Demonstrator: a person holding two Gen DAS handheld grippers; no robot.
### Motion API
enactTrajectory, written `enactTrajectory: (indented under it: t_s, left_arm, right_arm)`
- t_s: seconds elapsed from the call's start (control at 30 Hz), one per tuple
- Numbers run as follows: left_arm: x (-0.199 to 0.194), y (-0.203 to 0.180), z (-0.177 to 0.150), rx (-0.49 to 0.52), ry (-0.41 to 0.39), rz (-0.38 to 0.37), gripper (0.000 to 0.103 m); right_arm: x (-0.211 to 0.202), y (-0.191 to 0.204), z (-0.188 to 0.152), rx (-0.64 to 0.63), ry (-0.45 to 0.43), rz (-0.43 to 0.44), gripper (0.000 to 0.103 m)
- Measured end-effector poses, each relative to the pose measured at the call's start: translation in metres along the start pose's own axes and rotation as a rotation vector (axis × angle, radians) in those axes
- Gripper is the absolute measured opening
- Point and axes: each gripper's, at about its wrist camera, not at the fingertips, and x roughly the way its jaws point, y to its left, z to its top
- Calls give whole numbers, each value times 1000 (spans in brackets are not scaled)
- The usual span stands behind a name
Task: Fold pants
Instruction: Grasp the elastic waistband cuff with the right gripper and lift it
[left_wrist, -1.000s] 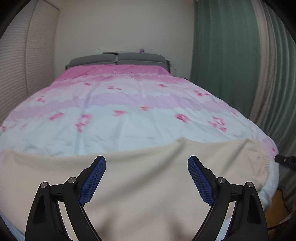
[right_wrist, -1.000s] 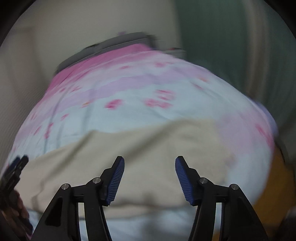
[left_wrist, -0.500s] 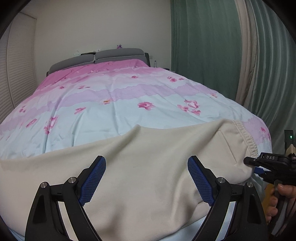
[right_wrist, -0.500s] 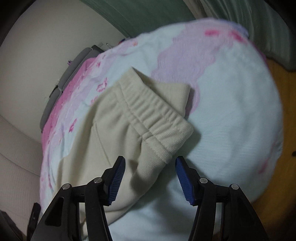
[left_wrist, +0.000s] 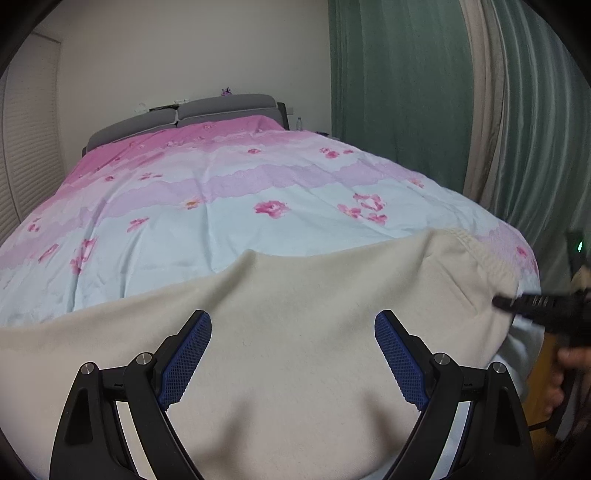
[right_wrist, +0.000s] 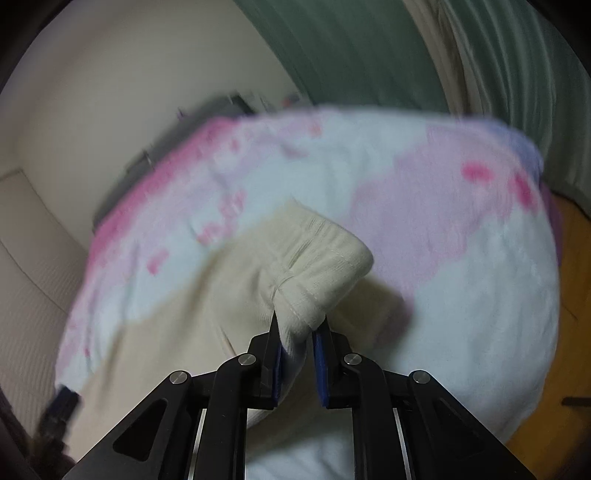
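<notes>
Cream pants (right_wrist: 207, 295) waistband corner pinched in right gripper (right_wrist: 297, 332), near bed (right_wrist: 480, 295) edge

cream pants (left_wrist: 314, 314), pink floral duvet (left_wrist: 221, 206)

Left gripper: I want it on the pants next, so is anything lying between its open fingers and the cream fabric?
Nothing visible. The left gripper hangs open directly over the bare pants; the right gripper, whose jaws have just been closing, already pinches the waistband corner off to the side.
</notes>
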Motion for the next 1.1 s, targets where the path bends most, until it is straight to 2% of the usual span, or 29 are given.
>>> enactTrajectory:
  t_s: [0.03,0.1,0.13,0.17,0.23,0.33,0.43,0.63,0.83,0.93,1.03,1.1]
  left_arm:
    - [1,-1,-1,2,5,-2,91]
    - [3,-2,-2,6,11,-5,91]
    - [3,-3,-2,9,13,-7,91]
    - [3,-4,-2,12,14,-10,91]
    - [1,-7,-1,16,9,-14,91]
    - [-2,-10,0,14,-7,-19,91]
    - [0,-13,2,11,-13,-22,91]
    - [16,-25,6,41,3,-32,91]
    - [26,-33,20,54,-5,-29,91]
    - [24,-31,24,49,-13,-33,91]
    - [25,-28,25,39,-13,-33,91]
    - [27,-28,25,39,-7,-33,91]
  right_arm:
    - [12,-8,-9,13,49,-16,20]
    - [20,-18,-18,32,79,-25,28]
    - [21,-20,-21,25,86,-31,37]
    - [18,-19,-22,9,76,-38,44]
    - [9,-15,-19,-15,46,-56,50]
    - [-9,-15,-15,6,2,-14,51]
    - [-15,-21,-12,56,-12,52,55]
    - [7,-47,-20,235,13,127,56]
    - [39,-70,-24,418,-36,280,68]
    - [41,-66,-19,406,-47,304,68]
    - [33,-48,-11,294,-46,288,66]
    - [33,-48,-13,272,-52,268,52]
